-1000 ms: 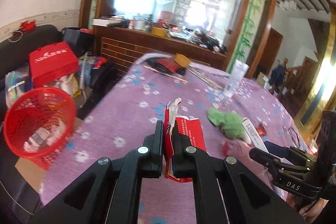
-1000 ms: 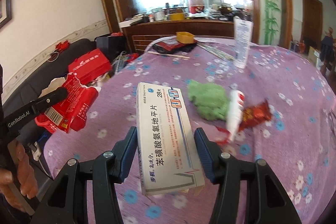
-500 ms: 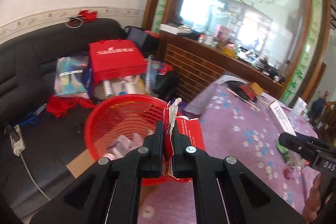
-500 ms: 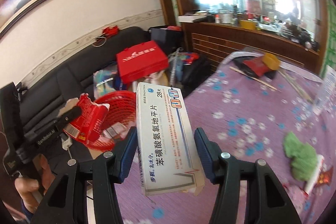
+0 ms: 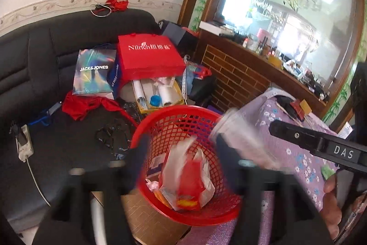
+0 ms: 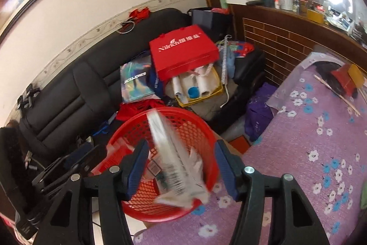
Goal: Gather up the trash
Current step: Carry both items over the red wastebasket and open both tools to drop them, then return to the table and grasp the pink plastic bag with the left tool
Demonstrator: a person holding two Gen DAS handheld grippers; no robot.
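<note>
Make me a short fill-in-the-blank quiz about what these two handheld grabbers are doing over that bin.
1. The mesh basket is coloured ____.
2. The white medicine box between the right gripper's opening jaws is over the ____.
3. The basket stands beside a table covered in a ____ flowered cloth.
4. The black sofa holds a bag printed ____ & Jones.

Answers: red; basket; purple; Jack

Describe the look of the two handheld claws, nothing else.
The right claw is matte black plastic with silver screws at its joints and blue ribbed pads on its fingers; white "DAS" lettering runs along its side. The left claw is black too, its details blurred. No sleeves show.
</note>
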